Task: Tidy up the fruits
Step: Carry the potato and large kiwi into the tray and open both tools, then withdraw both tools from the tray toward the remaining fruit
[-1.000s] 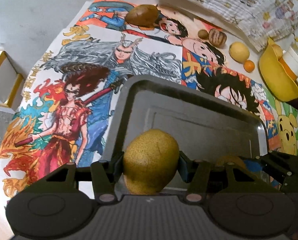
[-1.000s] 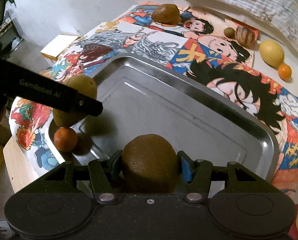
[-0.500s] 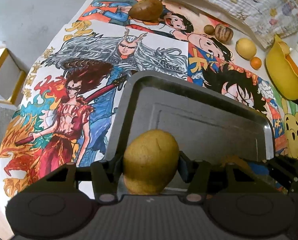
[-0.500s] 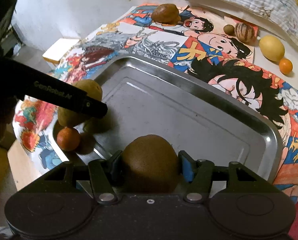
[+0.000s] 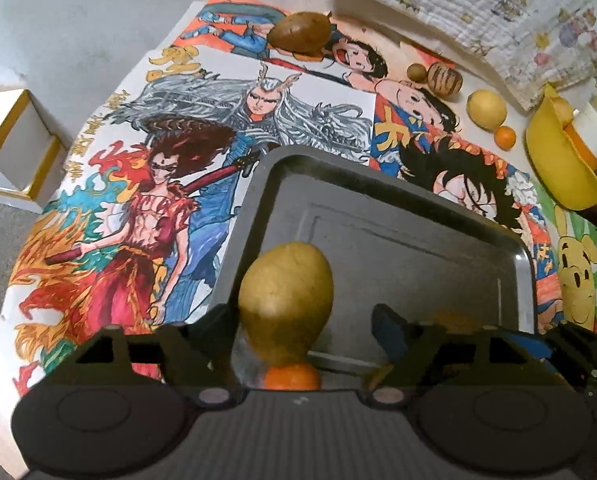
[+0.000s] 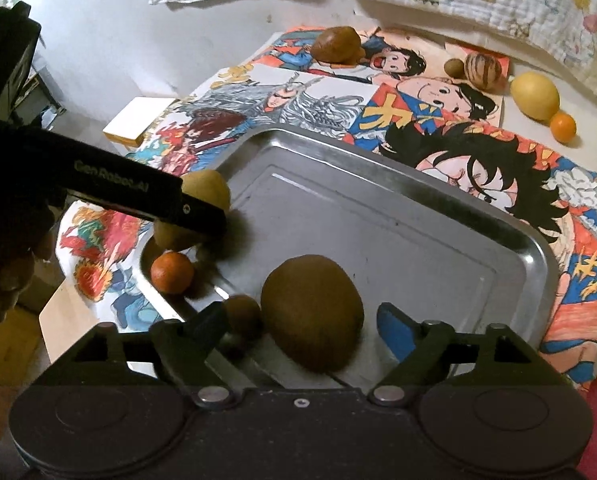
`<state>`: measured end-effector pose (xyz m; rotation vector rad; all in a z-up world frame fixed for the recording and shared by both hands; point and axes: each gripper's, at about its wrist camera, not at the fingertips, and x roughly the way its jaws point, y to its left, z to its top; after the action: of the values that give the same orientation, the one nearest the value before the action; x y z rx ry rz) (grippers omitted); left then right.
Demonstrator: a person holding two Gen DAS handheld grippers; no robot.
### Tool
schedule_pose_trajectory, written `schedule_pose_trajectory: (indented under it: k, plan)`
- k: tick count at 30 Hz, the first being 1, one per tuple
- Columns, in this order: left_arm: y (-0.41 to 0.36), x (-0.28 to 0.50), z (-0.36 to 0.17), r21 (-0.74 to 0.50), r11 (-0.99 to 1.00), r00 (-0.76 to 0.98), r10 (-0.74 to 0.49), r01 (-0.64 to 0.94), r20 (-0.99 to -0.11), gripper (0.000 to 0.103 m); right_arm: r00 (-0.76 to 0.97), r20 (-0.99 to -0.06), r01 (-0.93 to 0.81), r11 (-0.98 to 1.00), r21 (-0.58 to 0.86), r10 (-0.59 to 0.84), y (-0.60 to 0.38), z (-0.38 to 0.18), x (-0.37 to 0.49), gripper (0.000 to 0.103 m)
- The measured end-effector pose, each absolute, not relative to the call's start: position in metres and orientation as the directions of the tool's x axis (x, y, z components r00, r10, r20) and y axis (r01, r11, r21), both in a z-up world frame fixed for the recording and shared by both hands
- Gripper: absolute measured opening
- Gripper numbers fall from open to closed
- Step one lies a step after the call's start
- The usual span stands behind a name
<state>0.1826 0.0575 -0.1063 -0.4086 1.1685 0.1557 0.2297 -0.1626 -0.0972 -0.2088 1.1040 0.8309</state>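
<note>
A yellow-green pear (image 5: 285, 300) rests in the near left corner of the metal tray (image 5: 378, 176), above a small orange (image 5: 292, 376). My left gripper (image 5: 302, 324) is opening around the pear, its pads off the fruit. In the right wrist view a brown kiwi-like fruit (image 6: 312, 312) lies on the tray (image 6: 418, 184) beside a small brown fruit (image 6: 242, 314). My right gripper (image 6: 302, 322) is opening too, with gaps on both sides of the kiwi. The left gripper's finger (image 6: 138, 196) crosses the pear (image 6: 206, 192), with the orange (image 6: 172, 272) below.
On the cartoon mat behind the tray lie a large brown fruit (image 5: 300, 32), a small brown one (image 5: 415, 72), a striped one (image 5: 444, 79), a lemon (image 5: 486, 110) and a small orange (image 5: 504, 137). A yellow bowl (image 5: 558, 168) stands right, a white box (image 5: 10, 148) left.
Both grippers went from shut on their fruit to wide apart. The pear and the brown fruit now rest on the tray, and the right gripper has drawn back a little.
</note>
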Motion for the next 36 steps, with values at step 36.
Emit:
schedule_pose_trajectory:
  k: [36]
  plan:
    - [0.026, 0.143, -0.083, 0.067, 0.983, 0.239, 0.108, -0.173, -0.965, 0.102, 0.241, -0.918, -0.579, 0.806, 0.125, 0.316, -0.217, -0.074, 0.248, 0.102]
